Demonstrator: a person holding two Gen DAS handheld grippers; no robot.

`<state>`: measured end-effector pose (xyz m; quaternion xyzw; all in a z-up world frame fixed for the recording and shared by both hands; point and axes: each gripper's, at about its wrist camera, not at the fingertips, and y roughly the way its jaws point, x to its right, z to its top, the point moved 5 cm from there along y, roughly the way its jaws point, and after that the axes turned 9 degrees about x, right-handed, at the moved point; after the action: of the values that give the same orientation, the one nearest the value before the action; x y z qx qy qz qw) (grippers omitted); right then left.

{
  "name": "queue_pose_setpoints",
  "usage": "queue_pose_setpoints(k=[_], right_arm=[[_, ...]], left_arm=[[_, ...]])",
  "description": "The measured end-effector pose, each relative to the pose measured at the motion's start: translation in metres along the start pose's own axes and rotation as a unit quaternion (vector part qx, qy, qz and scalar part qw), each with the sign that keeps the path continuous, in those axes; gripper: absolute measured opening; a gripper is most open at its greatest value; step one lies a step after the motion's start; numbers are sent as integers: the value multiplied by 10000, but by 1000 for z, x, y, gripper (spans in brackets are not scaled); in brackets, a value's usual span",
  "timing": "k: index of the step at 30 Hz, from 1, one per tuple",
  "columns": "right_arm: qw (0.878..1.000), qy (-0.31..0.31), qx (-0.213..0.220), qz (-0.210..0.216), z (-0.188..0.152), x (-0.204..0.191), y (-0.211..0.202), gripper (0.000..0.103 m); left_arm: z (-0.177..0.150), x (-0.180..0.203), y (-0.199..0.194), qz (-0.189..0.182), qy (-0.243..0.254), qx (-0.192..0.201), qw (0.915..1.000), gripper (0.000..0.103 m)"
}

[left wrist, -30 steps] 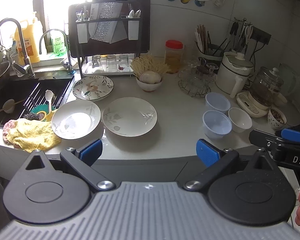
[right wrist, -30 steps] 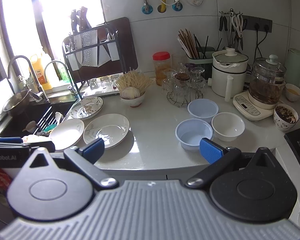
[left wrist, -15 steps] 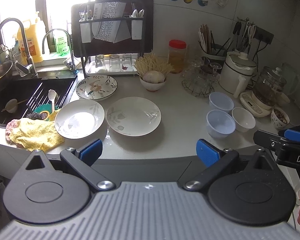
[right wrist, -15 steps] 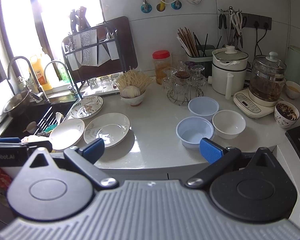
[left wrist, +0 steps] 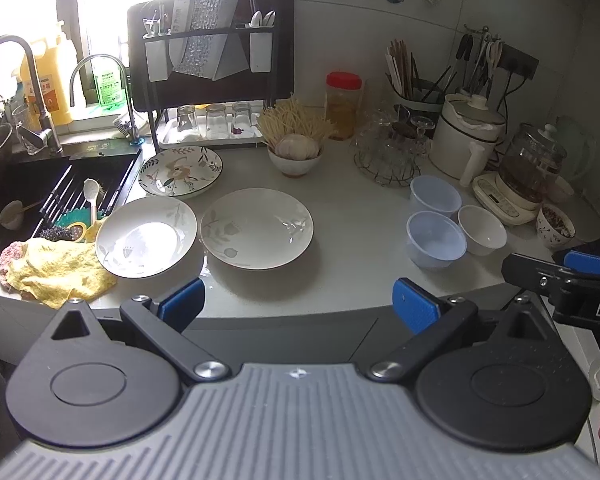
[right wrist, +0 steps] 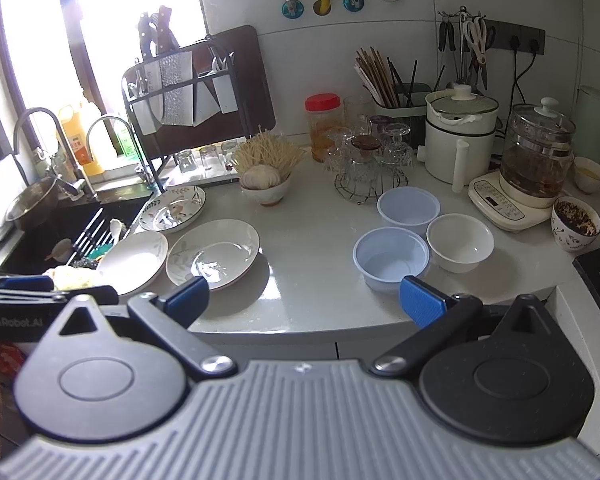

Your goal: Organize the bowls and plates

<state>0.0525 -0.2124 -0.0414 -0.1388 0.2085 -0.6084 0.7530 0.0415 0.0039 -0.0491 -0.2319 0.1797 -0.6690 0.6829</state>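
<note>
Compared with the frame one second earlier, both wrist views had drawn slightly closer to the counter (left wrist: pixel 340 216); no dish had changed position. The left gripper (left wrist: pixel 298 302) stood with its fingers spread wide and empty, at the lower centre of its frame, short of the counter edge. The right gripper (right wrist: pixel 304 300) was likewise wide open and held nothing. Three plates lay at centre left of the left view: the floral plate (left wrist: pixel 180 171) farthest back, the left white plate (left wrist: pixel 146 237) beside the yellow cloth (left wrist: pixel 56 270), and the centre white plate (left wrist: pixel 257 227) just beside it. Three bowls sat grouped at centre right of the right view: two pale blue bowls (right wrist: pixel 391 257) (right wrist: pixel 408 206) and a white bowl (right wrist: pixel 460 242). Judged from this layout, the task was at its approach step, with nothing yet stacked. The next move probably called for lowering one open gripper over a plate rim or bowl wall and closing on it.
</note>
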Motion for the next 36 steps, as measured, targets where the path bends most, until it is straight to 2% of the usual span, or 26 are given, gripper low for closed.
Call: queue_pose_setpoints(k=[24, 36], right_arm=[[9998, 136, 8, -169, -6, 2, 4, 103], [9997, 151, 56, -205, -2, -7, 4, 103]], left_arm=[[3, -4, 13, -176, 29, -135, 9997, 102], [5, -13, 19, -380, 30, -163, 9991, 102]])
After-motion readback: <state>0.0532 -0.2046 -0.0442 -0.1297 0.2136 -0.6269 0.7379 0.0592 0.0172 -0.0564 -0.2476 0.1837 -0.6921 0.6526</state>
